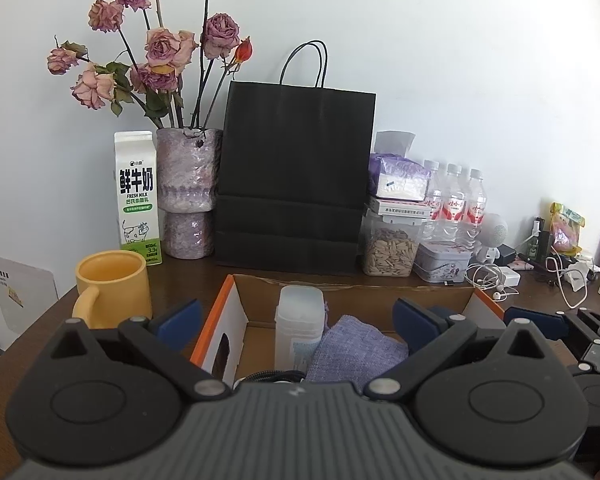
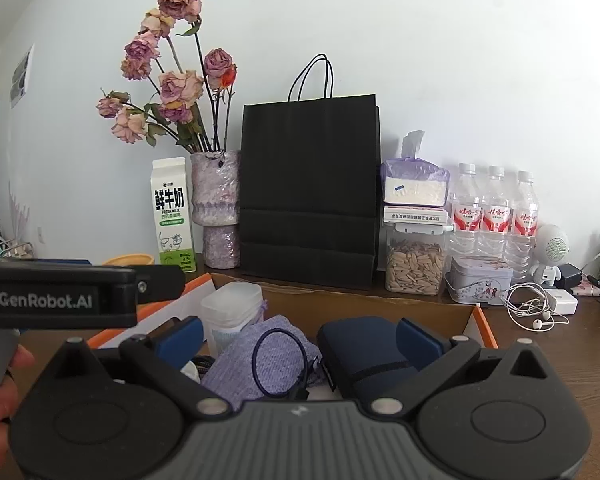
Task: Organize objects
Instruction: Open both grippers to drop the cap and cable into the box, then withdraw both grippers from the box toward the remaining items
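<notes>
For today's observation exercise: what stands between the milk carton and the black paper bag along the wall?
A purple vase of dried roses stands between the milk carton and the black bag; both wrist views show it.

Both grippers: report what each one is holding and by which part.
Nothing is held. The left gripper and the right gripper both stand wide open above the cardboard box, their pads pressing on none of the things inside it.

Left hand-held gripper (image 1: 298, 318): black linkage arms, blue pads, silver pivot screws, ribbed grey body.
</notes>
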{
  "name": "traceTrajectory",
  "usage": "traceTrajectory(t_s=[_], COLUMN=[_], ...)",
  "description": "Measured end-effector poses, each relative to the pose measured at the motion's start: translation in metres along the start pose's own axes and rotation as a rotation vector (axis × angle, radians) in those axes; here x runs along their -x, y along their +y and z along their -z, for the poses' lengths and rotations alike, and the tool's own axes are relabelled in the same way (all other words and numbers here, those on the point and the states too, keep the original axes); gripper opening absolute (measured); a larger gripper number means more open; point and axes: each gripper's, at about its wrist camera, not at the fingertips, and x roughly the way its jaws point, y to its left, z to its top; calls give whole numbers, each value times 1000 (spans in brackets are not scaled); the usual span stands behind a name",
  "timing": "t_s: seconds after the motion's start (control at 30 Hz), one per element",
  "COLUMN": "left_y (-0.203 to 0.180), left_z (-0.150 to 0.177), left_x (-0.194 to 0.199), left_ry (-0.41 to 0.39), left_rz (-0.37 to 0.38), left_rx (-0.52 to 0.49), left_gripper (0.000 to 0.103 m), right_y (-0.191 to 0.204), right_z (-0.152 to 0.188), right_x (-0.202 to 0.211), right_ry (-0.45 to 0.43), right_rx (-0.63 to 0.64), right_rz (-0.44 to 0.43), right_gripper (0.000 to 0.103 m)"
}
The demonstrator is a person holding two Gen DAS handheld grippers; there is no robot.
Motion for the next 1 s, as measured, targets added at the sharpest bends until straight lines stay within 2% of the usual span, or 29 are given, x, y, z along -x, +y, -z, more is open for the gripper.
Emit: traceTrajectory(t_s=[0.3,0.5,1.0], left_y=[0,1,7], left_z=[4,9,30], left_x=[20,31,61], left_ry=[16,40,115], left_rz=[6,8,-7], left_rx=[9,1,-50], left_gripper=[103,103,103], right_y=[0,-8,-27], right_z=[2,10,49], right_x=[27,48,82], right_ry=[5,39,221], right_rx=[33,56,92], right_rz=[2,11,-24], right_gripper=[103,103,103])
